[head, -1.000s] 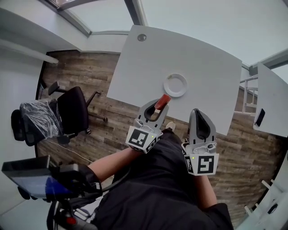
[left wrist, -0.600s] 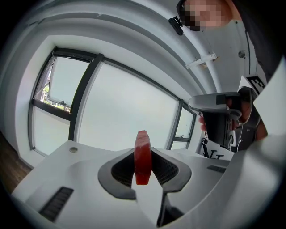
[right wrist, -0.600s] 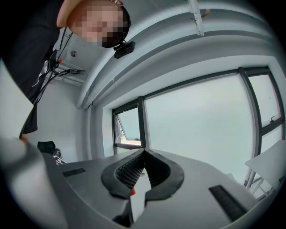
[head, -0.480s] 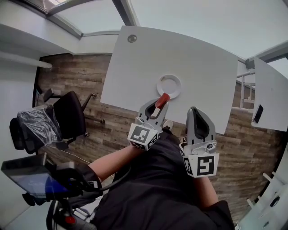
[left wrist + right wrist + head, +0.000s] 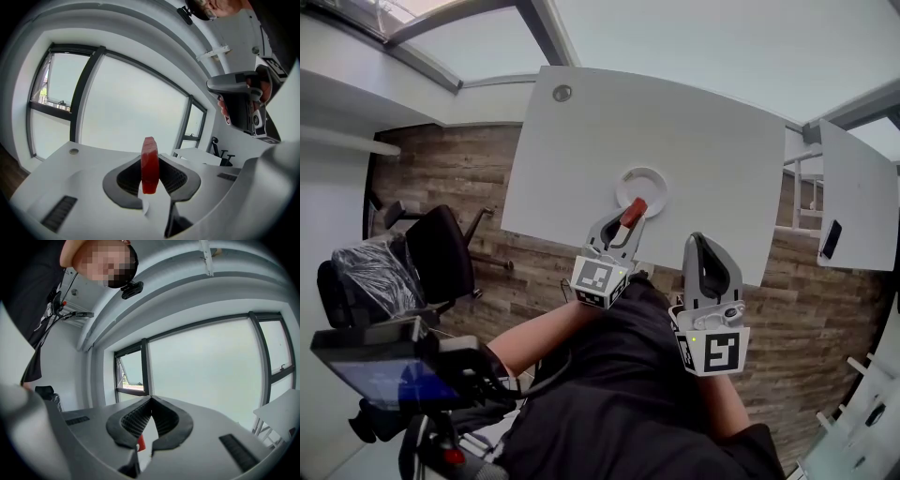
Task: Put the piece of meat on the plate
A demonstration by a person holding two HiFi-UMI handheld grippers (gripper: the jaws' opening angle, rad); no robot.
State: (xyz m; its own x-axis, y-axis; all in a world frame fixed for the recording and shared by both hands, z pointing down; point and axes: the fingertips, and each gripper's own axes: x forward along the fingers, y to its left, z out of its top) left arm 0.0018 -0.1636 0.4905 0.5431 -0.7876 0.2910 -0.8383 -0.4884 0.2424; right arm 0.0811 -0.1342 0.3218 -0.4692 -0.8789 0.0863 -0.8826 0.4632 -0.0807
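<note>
The white table [image 5: 694, 141] bears a round white plate [image 5: 659, 184] close to its near edge. My left gripper [image 5: 629, 218] is shut on a red piece of meat [image 5: 634, 211], which stands on edge between the jaws [image 5: 149, 164] and hangs over the plate's near rim. Whether the meat touches the plate I cannot tell. My right gripper [image 5: 699, 240] hovers by the table's near edge, to the right of the plate, its jaws shut with nothing between them [image 5: 150, 400].
A black office chair [image 5: 441, 248] stands on the wooden floor at the left. At the right is a second white table [image 5: 858, 187] with a dark flat object [image 5: 831, 239] on it. A round grommet [image 5: 562, 93] marks the main table's far left corner.
My left gripper has carried the meat forward and down, from in front of the table's edge to over the plate's near rim. The right gripper has shifted only a little.
</note>
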